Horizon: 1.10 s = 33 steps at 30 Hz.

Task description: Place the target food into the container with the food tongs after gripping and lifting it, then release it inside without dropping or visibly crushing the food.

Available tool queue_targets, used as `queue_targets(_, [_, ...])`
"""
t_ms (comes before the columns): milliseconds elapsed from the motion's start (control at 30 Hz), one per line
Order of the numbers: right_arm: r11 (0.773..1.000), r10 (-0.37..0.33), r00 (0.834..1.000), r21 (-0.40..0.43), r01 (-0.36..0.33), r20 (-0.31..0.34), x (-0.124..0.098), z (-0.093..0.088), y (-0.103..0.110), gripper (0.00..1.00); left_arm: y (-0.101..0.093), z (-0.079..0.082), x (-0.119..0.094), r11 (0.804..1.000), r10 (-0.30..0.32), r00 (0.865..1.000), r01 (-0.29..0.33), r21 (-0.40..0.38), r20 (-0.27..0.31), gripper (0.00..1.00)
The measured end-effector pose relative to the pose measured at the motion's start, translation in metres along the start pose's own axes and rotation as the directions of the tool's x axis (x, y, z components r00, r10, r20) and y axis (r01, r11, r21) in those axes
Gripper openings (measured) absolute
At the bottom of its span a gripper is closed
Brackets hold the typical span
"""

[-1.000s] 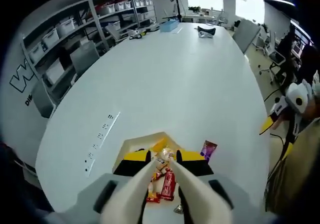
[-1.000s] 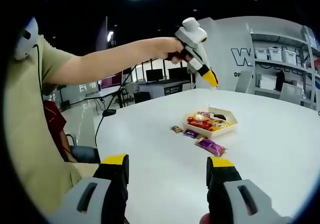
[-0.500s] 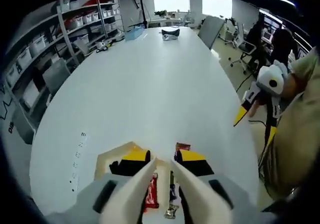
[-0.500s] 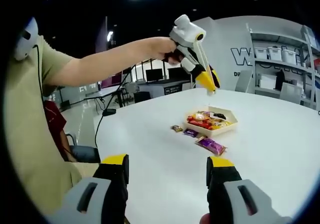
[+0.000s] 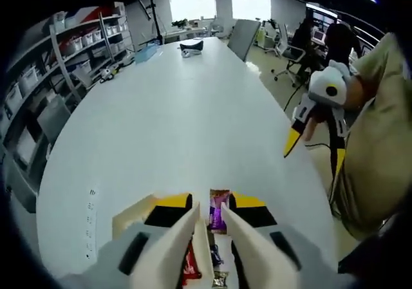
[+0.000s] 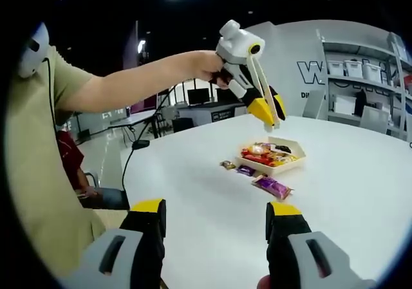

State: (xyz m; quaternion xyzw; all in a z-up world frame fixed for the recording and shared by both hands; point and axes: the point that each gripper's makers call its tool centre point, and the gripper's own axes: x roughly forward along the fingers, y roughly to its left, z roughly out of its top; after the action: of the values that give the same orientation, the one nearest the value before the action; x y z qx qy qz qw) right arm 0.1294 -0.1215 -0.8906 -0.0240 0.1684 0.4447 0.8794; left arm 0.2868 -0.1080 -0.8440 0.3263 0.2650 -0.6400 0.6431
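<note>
While I look along the left hand-held gripper (image 5: 210, 215), its two cream tong arms rise from the bottom of the left gripper view with a narrow gap between their tips, so it stands slightly apart and holds nothing. Straight ahead of those tips, seen through the gap, a purple snack packet (image 5: 218, 209) lies flat on the white tabletop (image 5: 174, 115). Just to the left of the tongs I see a corner of the cream container (image 5: 127, 214), and below the tips, between the tong arms, a red wrapper (image 5: 190, 268) and a small gold-wrapped sweet (image 5: 221, 278) show in part. Off to the right, the right hand-held gripper (image 5: 291, 146) is held up in the air by a hand (image 5: 317, 116), well apart from the food.

In the right gripper view, the right hand-held gripper (image 6: 219, 221) has its yellow-tipped black jaws wide apart with nothing between them, above bare tabletop (image 6: 212, 192). Ahead of it and a little to the right lies the purple snack packet (image 6: 271, 187). Beyond that sit a smaller purple packet (image 6: 245, 171) and the gold-wrapped sweet (image 6: 227, 166), both just beside the container (image 6: 293, 162), which is heaped with red, orange and yellow wrapped snacks (image 6: 262, 154). The left hand-held gripper (image 6: 270, 118) hangs in the air over the container, tongs pointing down and their tips close together, clear of the snacks. Shelving with white bins (image 6: 357, 70) stands against the far wall.
</note>
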Motion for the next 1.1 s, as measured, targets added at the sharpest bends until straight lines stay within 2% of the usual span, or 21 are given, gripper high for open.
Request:
queue_targets(467, [1.0, 0.0, 1.0, 0.003, 0.0, 0.002, 0.0, -0.001, 0.0, 0.61, -0.01, -0.005, 0.015, 0.998, -0.016, 1.0, 0.017, 0.065, -0.022, 0.23])
queue_targets(700, [1.0, 0.002, 1.0, 0.005, -0.002, -0.001, -0.001, -0.003, 0.001, 0.61, -0.012, -0.008, 0.031, 0.997, 0.007, 1.0, -0.006, 0.072, -0.01, 0.23])
queue_targets(1100, [1.0, -0.001, 1.0, 0.008, 0.001, -0.003, -0.002, -0.005, 0.002, 0.61, -0.018, -0.021, 0.049, 0.996, -0.01, 0.999, 0.012, 0.084, -0.03, 0.23])
